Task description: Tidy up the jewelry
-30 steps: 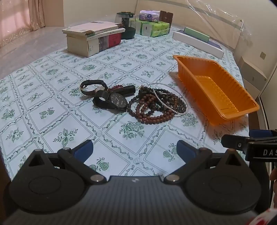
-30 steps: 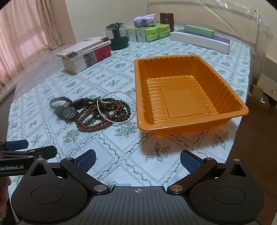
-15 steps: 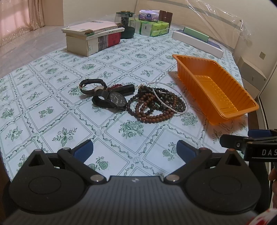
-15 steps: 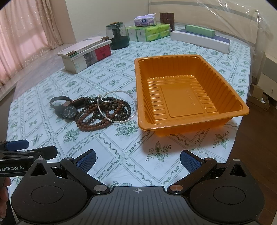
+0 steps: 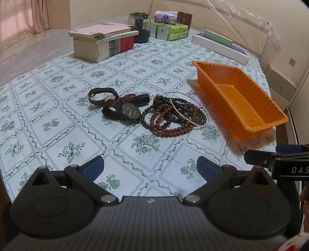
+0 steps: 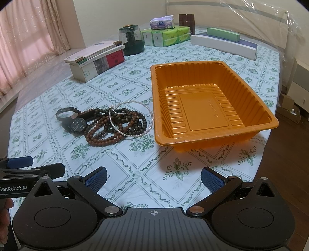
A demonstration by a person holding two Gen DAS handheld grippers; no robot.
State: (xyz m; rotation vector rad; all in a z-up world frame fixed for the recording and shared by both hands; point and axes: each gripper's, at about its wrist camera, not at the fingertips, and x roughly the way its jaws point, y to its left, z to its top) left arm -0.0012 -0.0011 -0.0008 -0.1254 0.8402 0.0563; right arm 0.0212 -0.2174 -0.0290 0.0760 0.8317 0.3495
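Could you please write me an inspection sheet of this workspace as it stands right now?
Surface: floral tablecloth, flat.
Job's things: orange tray holds nothing; bead bracelets piled with a pearl strand on top, left of the tray; black-faced watch and a second watch beside the pile.
Clutter: stacked books, dark jar, tissue packs, long white box at the far edge.
Grippers: left gripper and right gripper open, holding nothing, short of the jewelry.
Cables: nothing seen.
Surroundings: pink curtains, plastic-wrapped headboard.
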